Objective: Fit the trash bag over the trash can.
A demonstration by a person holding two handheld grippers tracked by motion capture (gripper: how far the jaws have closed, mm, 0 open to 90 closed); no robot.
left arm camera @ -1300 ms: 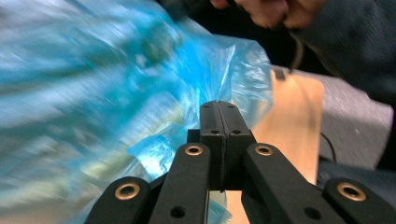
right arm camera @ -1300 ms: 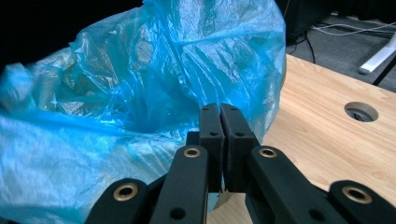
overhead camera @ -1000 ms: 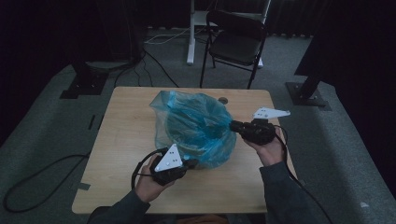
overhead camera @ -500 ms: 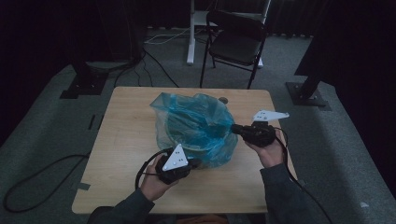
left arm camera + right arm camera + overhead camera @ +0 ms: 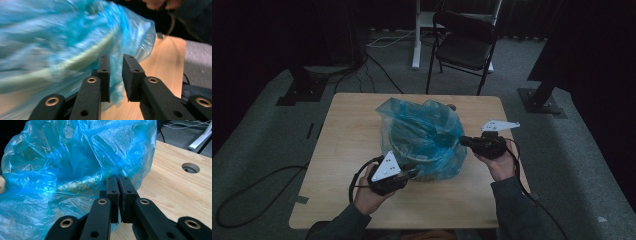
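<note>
A wooden desk (image 5: 342,150) stands on grey floor, with a black folding chair (image 5: 464,47) beyond its far edge. A round hole (image 5: 190,167) is cut into the desk top near that far edge.

On the middle of the desk sits a blue translucent plastic bag (image 5: 422,135), crumpled and open upward, draped over a pale round rim (image 5: 404,155) that shows through the film; what the rim belongs to cannot be told.

The left gripper (image 5: 409,173), held in the person's left hand (image 5: 369,192), lies at the near side of the bag. In the left gripper view its fingers (image 5: 105,72) stand slightly spread, with a fold of the blue film (image 5: 116,82) hanging in the gap between them; whether the pads touch the film cannot be told, as the bag is blurred there.

The right gripper (image 5: 463,141), held in the right hand (image 5: 499,165), meets the right side of the bag. In the right gripper view its fingers (image 5: 112,186) are pressed together, pinching the edge of the film (image 5: 117,171) just above the rim.

A grey three-cornered plate (image 5: 387,167) tops the left gripper, and another (image 5: 499,125) tops the right.
</note>
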